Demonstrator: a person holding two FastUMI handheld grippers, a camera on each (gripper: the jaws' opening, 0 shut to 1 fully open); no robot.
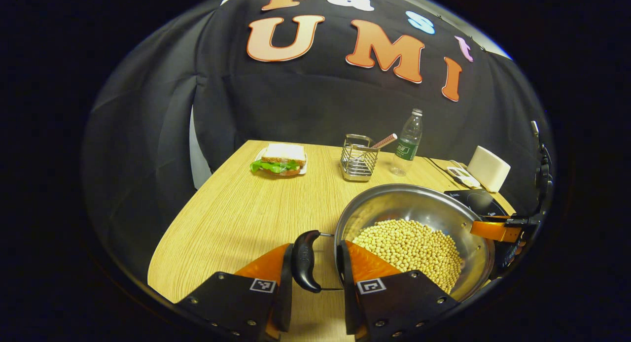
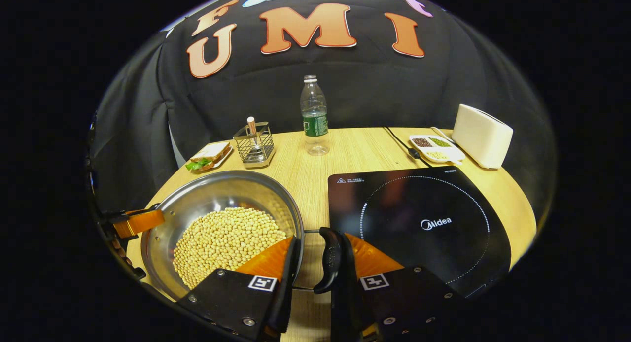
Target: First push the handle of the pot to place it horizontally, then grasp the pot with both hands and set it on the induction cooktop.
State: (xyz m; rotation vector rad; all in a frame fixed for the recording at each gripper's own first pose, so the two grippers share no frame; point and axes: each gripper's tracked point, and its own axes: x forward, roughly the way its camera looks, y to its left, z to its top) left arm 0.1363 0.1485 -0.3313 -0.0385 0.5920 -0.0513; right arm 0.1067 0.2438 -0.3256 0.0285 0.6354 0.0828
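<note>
Gripping each looped side handle, the left claw and right claw clamp the steel pot of round yellow beans; it sits on the woodgrain worktop beside the glossy black cooktop, the lift apparently remaining.

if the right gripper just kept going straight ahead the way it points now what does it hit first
Probably the pot handle already between the fingers of the right gripper, then the bare strip of table between pot and induction cooktop, and far off the water bottle. Depth is unclear.
</note>
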